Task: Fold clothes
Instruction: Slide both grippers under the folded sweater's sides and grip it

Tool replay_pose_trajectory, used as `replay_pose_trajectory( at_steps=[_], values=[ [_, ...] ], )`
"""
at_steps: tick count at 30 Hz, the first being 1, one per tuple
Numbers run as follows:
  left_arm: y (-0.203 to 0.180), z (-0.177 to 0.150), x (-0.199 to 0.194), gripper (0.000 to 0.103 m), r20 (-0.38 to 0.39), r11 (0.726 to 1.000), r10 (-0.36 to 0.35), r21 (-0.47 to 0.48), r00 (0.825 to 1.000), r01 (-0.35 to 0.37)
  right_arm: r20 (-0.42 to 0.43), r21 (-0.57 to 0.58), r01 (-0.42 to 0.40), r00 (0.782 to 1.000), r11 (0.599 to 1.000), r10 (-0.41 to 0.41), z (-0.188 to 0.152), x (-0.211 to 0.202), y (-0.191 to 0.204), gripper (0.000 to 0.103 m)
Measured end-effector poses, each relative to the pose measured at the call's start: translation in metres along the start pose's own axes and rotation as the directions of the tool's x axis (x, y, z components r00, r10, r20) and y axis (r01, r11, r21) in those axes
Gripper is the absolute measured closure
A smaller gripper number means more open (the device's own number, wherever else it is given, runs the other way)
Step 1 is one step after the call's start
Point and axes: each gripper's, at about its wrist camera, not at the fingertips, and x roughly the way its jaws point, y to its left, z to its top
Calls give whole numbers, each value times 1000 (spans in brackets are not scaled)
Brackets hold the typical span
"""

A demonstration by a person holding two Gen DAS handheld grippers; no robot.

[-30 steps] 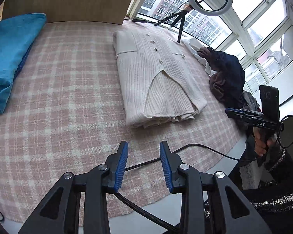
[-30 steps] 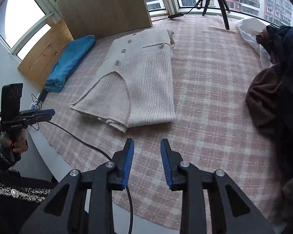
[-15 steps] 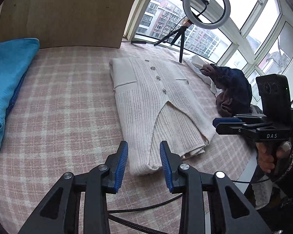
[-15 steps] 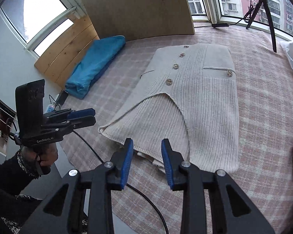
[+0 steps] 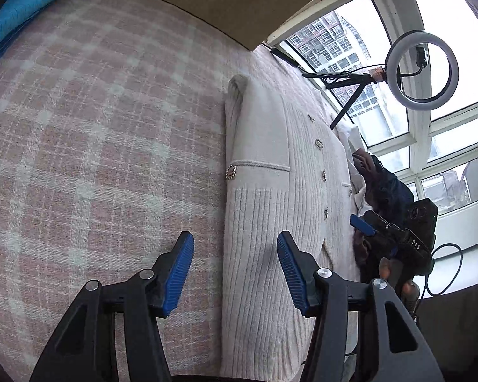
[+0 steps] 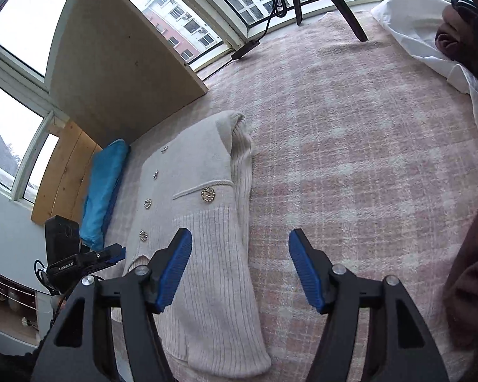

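Note:
A cream ribbed cardigan (image 5: 271,197) with jewelled buttons lies folded lengthwise on the pink plaid cloth (image 5: 95,133). My left gripper (image 5: 235,270) is open low over the cardigan's left folded edge, the edge running between its blue pads. In the right wrist view the cardigan (image 6: 204,222) shows its right folded edge and pocket button. My right gripper (image 6: 240,270) is open over that edge, its left pad above the knit, its right pad above the cloth. Each gripper is visible from the other view: the right one (image 5: 363,224), the left one (image 6: 118,250).
A blue folded cloth (image 6: 103,191) lies at the far left by a wooden board (image 6: 118,73). Dark and white garments (image 5: 379,191) are piled at the right. A ring light on a tripod (image 5: 420,67) stands by the windows.
Both grippers have moved forward and down from the near edge to the cardigan's two long sides, and both have opened wider.

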Motion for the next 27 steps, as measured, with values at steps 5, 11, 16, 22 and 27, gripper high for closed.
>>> replay_pose_trajectory(
  at_steps=[5,11,16,22,27],
  values=[
    [-10,2,14,49,-5,1000,-15,10,1000,15,-25,35,-101,994,994,102,-5,21,-10,39],
    [-28,2,28,47,-41,999,-23,39,999,25,-88,-56,-101,991,993,96,-11,38,13,36],
    [-43,-2,34,40,-31,995,28,94,999,-25,-150,-188,-40,989,981,12,-16,53,46,34],
    [-66,-10,40,63,12,978,144,153,990,-144,-116,-254,109,983,961,-142,-24,63,74,47],
    [-85,-13,39,65,36,977,123,174,992,-127,-85,-194,115,987,974,-133,-32,66,84,58]
  ],
)
